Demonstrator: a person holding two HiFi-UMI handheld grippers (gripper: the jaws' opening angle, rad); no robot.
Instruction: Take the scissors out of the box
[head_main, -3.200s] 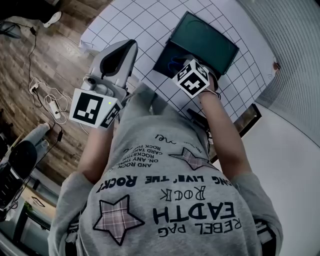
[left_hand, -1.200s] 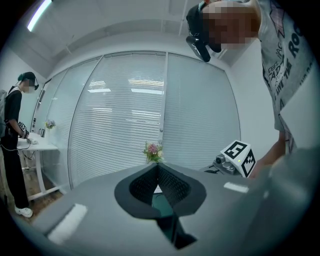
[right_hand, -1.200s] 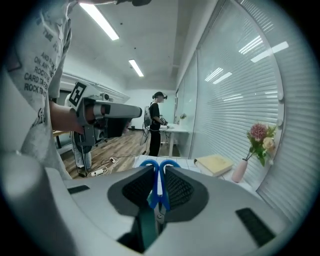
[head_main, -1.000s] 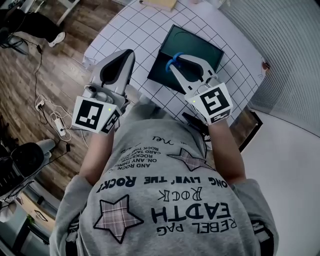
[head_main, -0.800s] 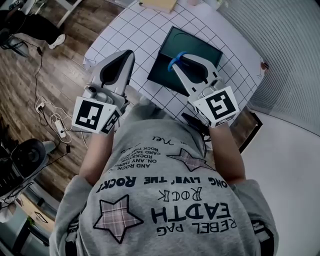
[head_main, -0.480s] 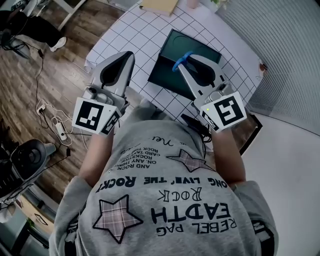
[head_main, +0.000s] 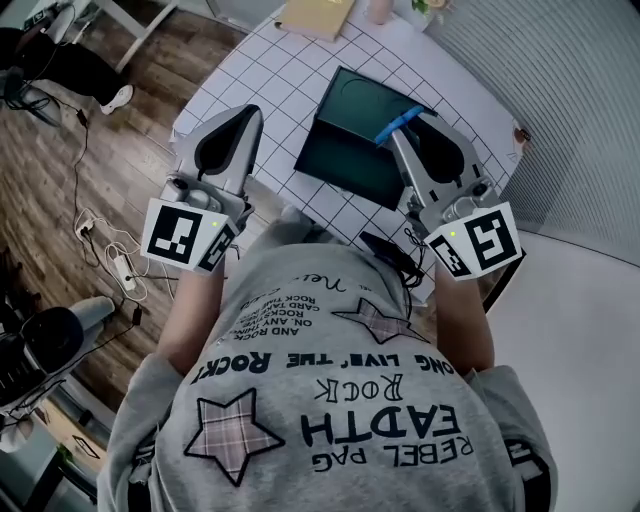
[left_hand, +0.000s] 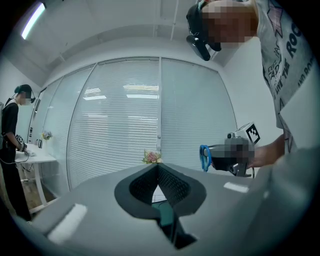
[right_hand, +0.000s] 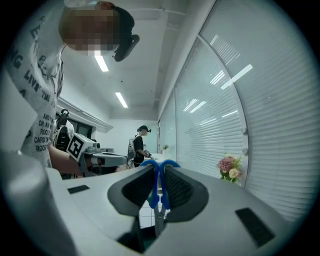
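The scissors (head_main: 398, 126) have blue handles and are clamped between the jaws of my right gripper (head_main: 412, 122), held in the air over the right edge of the box. In the right gripper view the blue handles (right_hand: 159, 186) stand upright between the shut jaws, blades pointing down. The dark green box (head_main: 350, 135) lies open on the grid-patterned table (head_main: 270, 70). My left gripper (head_main: 243, 113) hovers left of the box with its jaws together and nothing in them. The left gripper view catches the scissors (left_hand: 204, 157) off to the right.
A tan notebook (head_main: 315, 15) lies at the table's far edge. Cables and a power strip (head_main: 110, 250) trail on the wooden floor to the left. Flowers (right_hand: 227, 167) stand by the blinds, and another person (right_hand: 141, 142) works at a distant table.
My right gripper has risen out of the box with the scissors and moved to the right. The left gripper has barely shifted.
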